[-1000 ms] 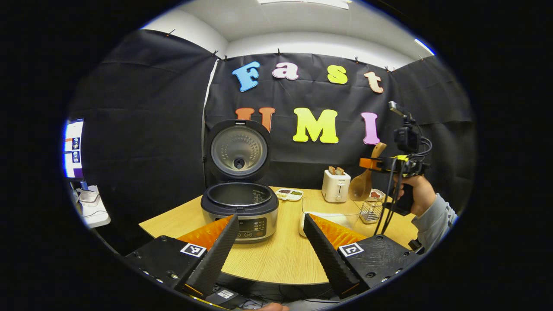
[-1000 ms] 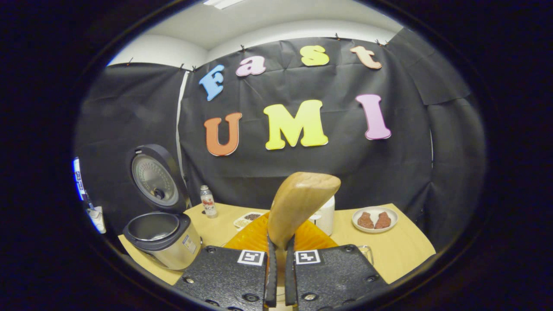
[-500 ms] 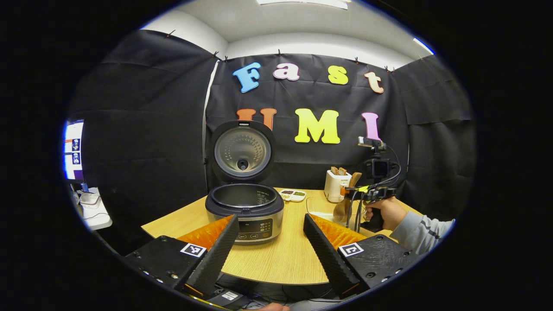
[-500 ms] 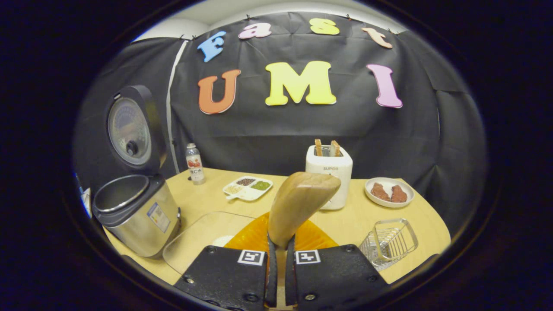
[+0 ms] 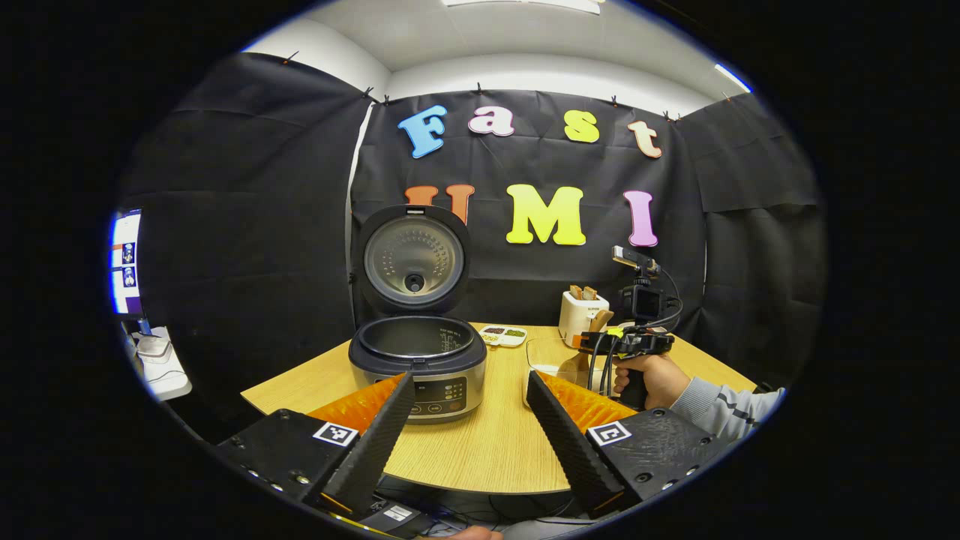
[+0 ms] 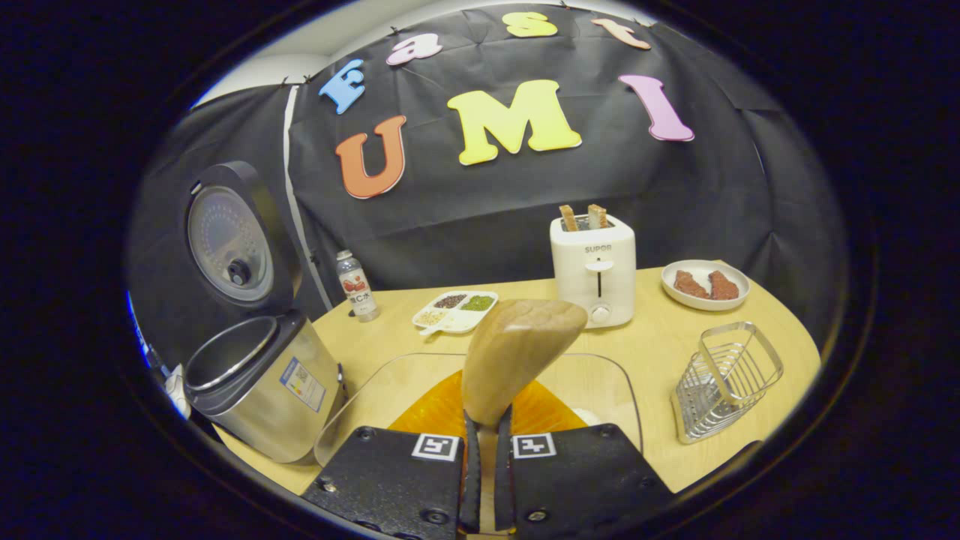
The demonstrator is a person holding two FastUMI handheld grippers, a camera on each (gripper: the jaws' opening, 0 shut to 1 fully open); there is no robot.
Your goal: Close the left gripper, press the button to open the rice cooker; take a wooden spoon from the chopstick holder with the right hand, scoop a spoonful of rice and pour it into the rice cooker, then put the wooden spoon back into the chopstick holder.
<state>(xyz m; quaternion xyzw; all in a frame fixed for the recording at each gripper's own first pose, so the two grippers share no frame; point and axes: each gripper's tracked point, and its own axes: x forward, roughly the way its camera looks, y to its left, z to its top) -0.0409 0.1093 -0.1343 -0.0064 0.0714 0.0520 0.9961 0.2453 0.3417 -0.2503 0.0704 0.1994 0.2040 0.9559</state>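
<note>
Jaws of the right gripper (image 6: 486, 480) are pinched close on the handle of the wooden spoon (image 6: 517, 352), both fingers pressing its sides, and the spoon's bowl rises up and forward from between them. Below that bowl sits a clear glass container (image 6: 600, 382) on the worktop (image 6: 660, 352), with something pale showing at its bottom that I cannot make out well. To the spoon's right stands the wire chopstick holder (image 6: 724, 379), apart from it. Off to the left in the right gripper view is the rice cooker (image 6: 259, 386), its lid (image 6: 229, 240) standing upright and its inner pot on show.

Jaws of the left gripper (image 5: 469, 435) are spread wide with nothing between them, held near the front edge of the worktop, short of the rice cooker (image 5: 418, 360). From the left gripper view I can see the person's hand (image 5: 651, 375) and grey sleeve holding the right gripper over the glass container.

Farther back on the worktop stand a white toaster (image 6: 592, 270) with two slices poking out, a plate (image 6: 705, 285) of brown pieces, a divided dish (image 6: 454, 311) of grains and a small bottle (image 6: 356, 285) near the wall.
</note>
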